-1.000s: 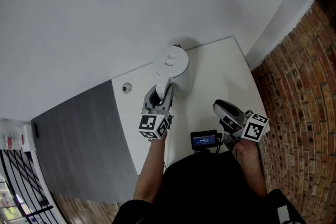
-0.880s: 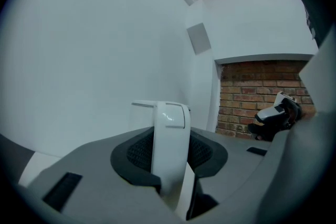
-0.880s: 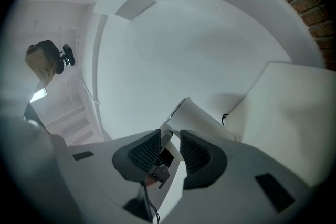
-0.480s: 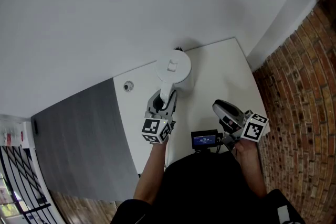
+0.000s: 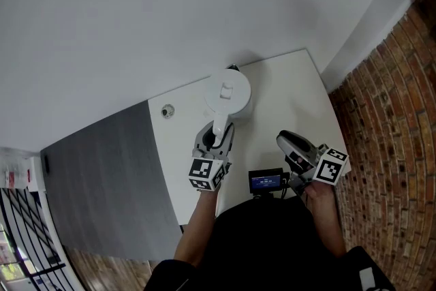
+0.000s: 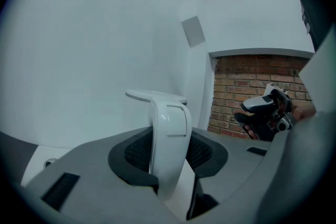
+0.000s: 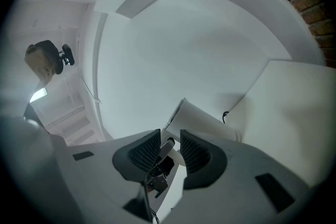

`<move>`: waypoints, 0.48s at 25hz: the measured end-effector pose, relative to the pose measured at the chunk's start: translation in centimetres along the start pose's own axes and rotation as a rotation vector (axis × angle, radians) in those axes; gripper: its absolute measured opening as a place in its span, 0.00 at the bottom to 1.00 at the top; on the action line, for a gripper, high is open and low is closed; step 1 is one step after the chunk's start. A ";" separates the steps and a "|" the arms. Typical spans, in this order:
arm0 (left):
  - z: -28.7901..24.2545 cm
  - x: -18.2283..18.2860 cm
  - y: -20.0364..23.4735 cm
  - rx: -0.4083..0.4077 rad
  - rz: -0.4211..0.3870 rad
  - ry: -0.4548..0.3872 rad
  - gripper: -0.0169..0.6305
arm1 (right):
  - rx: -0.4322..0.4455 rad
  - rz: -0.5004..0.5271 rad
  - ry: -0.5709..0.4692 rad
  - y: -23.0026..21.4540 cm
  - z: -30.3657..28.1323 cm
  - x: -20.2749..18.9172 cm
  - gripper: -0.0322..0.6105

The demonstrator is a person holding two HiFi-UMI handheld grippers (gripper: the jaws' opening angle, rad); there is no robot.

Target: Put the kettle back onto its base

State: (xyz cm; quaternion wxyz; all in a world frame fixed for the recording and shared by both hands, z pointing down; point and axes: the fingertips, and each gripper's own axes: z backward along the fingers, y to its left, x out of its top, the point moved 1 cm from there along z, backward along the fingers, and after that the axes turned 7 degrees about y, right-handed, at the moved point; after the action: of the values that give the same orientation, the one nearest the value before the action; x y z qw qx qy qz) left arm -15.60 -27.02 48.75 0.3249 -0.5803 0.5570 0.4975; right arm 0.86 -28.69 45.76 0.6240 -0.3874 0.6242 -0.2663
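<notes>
Left gripper [image 6: 169,149] fingers clamp kettle [image 5: 227,92] handle for steering, 12 o'clock on bench [image 5: 286,99]; base likely hidden beneath. Right gripper [image 7: 169,152] idle, 4 o'clock, fingers narrowly apart, empty.

The head view looks steeply down from above the person onto a white rectangular desk [image 5: 293,88] set against a white wall, taking in the grey hand-held left gripper [image 5: 216,136] and right gripper [image 5: 283,141]. The left gripper view sits low and very close behind its own jaws, facing the handle of a white plastic kettle [image 6: 169,134], and catches the right gripper at its right side. The right gripper view, rolled sideways, looks across the desk to the same kettle, farther off.
</notes>
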 end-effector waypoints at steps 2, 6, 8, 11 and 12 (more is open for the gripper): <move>0.1 -0.2 -0.2 -0.001 -0.001 0.005 0.25 | 0.001 0.001 0.000 0.0 0.0 0.0 0.24; 0.0 -0.3 -0.2 -0.001 0.011 0.007 0.25 | 0.004 -0.001 0.003 0.1 -0.1 0.0 0.24; -0.1 -0.2 -0.1 0.006 0.020 0.000 0.25 | 0.003 -0.001 0.006 0.1 -0.1 -0.1 0.24; -0.6 0.6 0.2 0.013 0.039 0.000 0.25 | 0.005 -0.002 0.007 0.0 -0.1 -0.1 0.24; -0.8 0.7 0.4 0.015 0.041 0.008 0.25 | 0.005 -0.002 0.007 0.0 0.0 -0.1 0.24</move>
State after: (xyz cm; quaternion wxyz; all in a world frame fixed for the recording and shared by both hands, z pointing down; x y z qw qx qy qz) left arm -15.92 -28.11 48.38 0.3166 -0.5683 0.5738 0.4976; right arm 0.82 -28.62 45.84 0.6227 -0.3854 0.6252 -0.2699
